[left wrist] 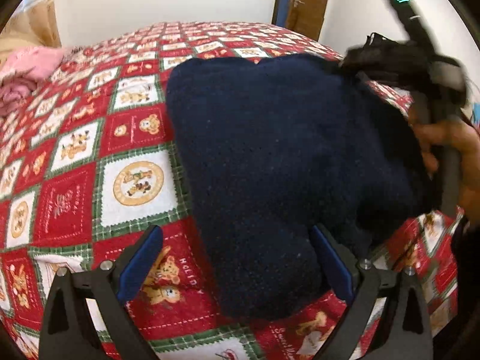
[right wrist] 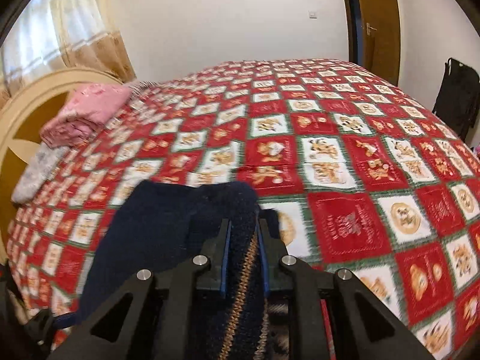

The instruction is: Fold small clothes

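Midway through one fold, by the look of it. Dark navy knitted garment [left wrist: 279, 156] spread over the red, white and green teddy-bear patchwork bedspread [left wrist: 90, 156], lying mostly flat with its near end reaching down between the blue pads of the left gripper [left wrist: 237, 267]. Left gripper wide open, jaws standing either side of that near end without pressing on it. Right gripper [right wrist: 243, 249] clamped on a bunched edge of the same navy knit, a tan zigzag-stitched band showing between its fingers [right wrist: 223, 249]; seen from the left wrist view at the far right edge, blurred, lifting that portion off the bedspread with a hand wrapped round its handle. Probably one side or a sleeve being carried across the body of the garment: fold begun, not laid down. Still to come, as a judgement: setting the lifted part onto the flat part, smoothing, likely a further fold, then moving it to a pile. Folded pink cloths [right wrist: 90, 111] stacked near the cream headboard [right wrist: 36, 96], with a pale grey folded piece [right wrist: 39, 171] just beside them, possibly finished items, though not certain.
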`<state>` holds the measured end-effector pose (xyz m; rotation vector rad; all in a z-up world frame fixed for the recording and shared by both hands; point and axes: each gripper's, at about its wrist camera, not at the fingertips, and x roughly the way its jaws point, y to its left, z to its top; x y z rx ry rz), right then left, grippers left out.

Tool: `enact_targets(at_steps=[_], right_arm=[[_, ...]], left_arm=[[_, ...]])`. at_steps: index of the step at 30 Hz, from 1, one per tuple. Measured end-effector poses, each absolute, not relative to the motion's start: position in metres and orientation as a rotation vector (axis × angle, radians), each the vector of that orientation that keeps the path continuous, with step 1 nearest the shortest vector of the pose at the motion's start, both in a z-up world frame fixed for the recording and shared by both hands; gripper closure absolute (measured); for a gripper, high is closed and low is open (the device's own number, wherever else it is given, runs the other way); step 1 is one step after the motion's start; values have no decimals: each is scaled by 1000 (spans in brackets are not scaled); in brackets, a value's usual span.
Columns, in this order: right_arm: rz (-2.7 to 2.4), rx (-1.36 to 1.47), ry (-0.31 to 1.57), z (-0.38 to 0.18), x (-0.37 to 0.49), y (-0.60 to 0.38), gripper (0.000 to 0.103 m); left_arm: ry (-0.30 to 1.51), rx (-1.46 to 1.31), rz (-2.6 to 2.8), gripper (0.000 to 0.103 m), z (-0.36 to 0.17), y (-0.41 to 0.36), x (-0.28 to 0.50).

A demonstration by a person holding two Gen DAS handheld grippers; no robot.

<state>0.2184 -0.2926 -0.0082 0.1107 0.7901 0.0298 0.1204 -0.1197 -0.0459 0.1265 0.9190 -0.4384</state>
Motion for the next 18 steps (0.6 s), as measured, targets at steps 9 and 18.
enact_targets(at_steps=[9, 18], right_arm=[[10, 152, 756, -15, 188, -334, 85], [94, 273, 687, 17, 56, -301, 34]], left_arm=[[887, 172, -477, 3, -38, -115, 115], [839, 122, -481, 3, -18, -105, 114]])
